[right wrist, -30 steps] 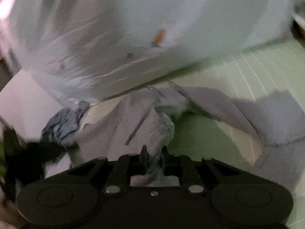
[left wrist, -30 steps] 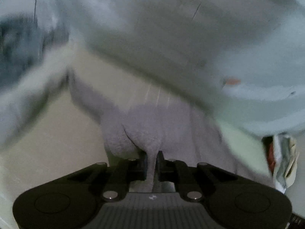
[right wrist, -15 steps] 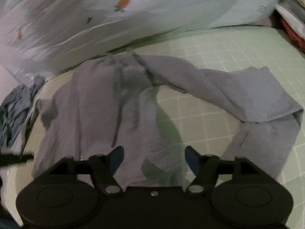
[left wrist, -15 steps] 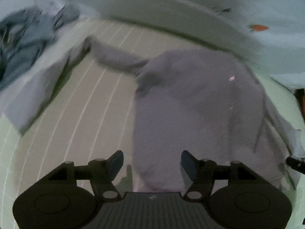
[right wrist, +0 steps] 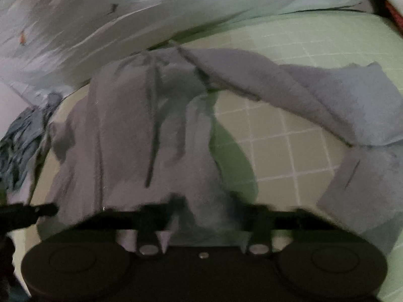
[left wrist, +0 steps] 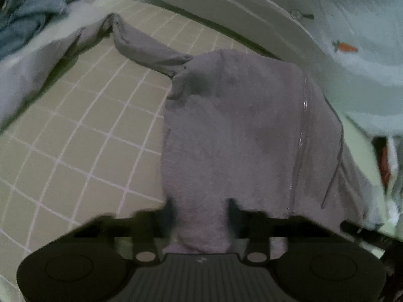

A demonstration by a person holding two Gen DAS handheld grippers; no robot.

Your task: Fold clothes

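A grey long-sleeved zip garment (left wrist: 234,130) lies spread on a green gridded mat (left wrist: 83,130). One sleeve runs off to the far left in the left wrist view. In the right wrist view the garment (right wrist: 131,130) lies wrinkled, its other sleeve (right wrist: 327,100) bent across the mat to the right. My left gripper (left wrist: 201,210) is open, its blurred jaws on either side of the near hem. My right gripper (right wrist: 207,209) is open too, jaws straddling the near edge of the cloth. Neither holds anything.
A pale bedsheet with carrot prints (left wrist: 345,47) is bunched along the far side of the mat. Blue-grey clothes (left wrist: 32,12) are piled at the far left, also seen in the right wrist view (right wrist: 22,141). Folded items (left wrist: 388,158) sit at the right edge.
A second ago both grippers were shut on the grey garment and held it up. They let it go onto the mat, opened, and have since narrowed somewhat around its near edge.
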